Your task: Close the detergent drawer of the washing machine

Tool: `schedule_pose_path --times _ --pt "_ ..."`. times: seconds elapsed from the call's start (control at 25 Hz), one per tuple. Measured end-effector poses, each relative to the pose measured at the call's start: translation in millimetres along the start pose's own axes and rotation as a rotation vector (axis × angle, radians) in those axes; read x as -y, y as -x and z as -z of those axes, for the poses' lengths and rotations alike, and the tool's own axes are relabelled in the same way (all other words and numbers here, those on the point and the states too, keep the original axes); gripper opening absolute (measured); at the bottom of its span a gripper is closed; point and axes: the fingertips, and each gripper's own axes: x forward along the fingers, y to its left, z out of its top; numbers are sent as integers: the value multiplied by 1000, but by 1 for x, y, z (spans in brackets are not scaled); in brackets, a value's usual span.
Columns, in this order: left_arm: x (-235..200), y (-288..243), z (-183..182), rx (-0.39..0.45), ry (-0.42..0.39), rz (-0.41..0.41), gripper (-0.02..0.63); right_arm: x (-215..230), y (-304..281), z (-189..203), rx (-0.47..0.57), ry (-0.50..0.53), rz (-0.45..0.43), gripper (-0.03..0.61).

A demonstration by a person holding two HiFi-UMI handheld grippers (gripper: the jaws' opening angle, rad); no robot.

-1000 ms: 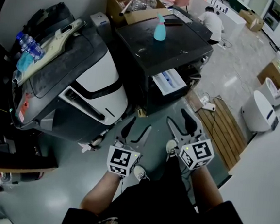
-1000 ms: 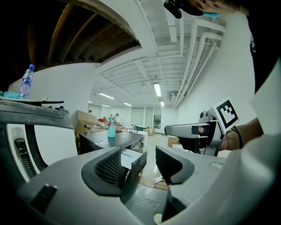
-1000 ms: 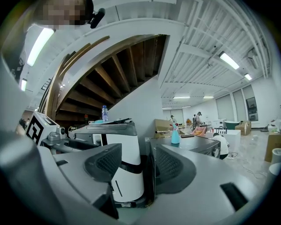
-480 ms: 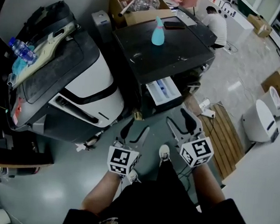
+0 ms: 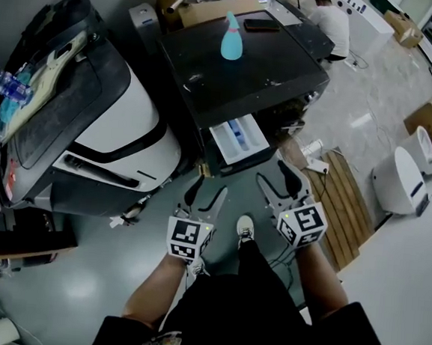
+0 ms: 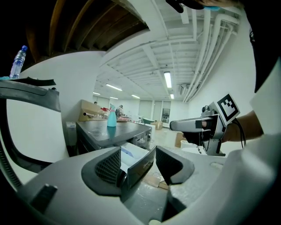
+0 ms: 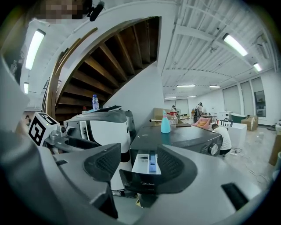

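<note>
The black washing machine (image 5: 248, 66) stands ahead with its detergent drawer (image 5: 239, 138) pulled out, showing a white inside with a blue insert. My left gripper (image 5: 205, 197) hangs open and empty below and left of the drawer. My right gripper (image 5: 277, 187) is open and empty just right of the drawer's front. In the right gripper view the drawer's dark front panel (image 7: 147, 186) lies between the open jaws of that gripper (image 7: 138, 169), still at a distance. The left gripper view shows the drawer (image 6: 131, 154) beyond the left gripper (image 6: 139, 169), not touching it.
A teal spray bottle (image 5: 231, 37) stands on the machine's top. A large white-and-black machine (image 5: 123, 122) sits to the left. A wooden pallet (image 5: 340, 209) and a white round appliance (image 5: 400, 176) lie to the right. A person (image 5: 327, 24) crouches behind.
I have stepped closer to the washing machine, and both grippers now sit nearer the drawer. The drawer is still out and both grippers stay open.
</note>
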Motion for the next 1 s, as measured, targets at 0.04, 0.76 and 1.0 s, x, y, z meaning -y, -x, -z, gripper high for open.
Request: schedule_pose_path --times 0.04,0.76,1.0 --pt "1 -6 5 -12 2 0 230 6 -2 5 -8 -3 1 261" --pt "-13 -76 66 -143 83 -88 230 86 -49 92 -212 -11 -37 262" --pt "-17 -91 76 -155 104 -117 230 101 -64 112 -249 -9 -68 264"
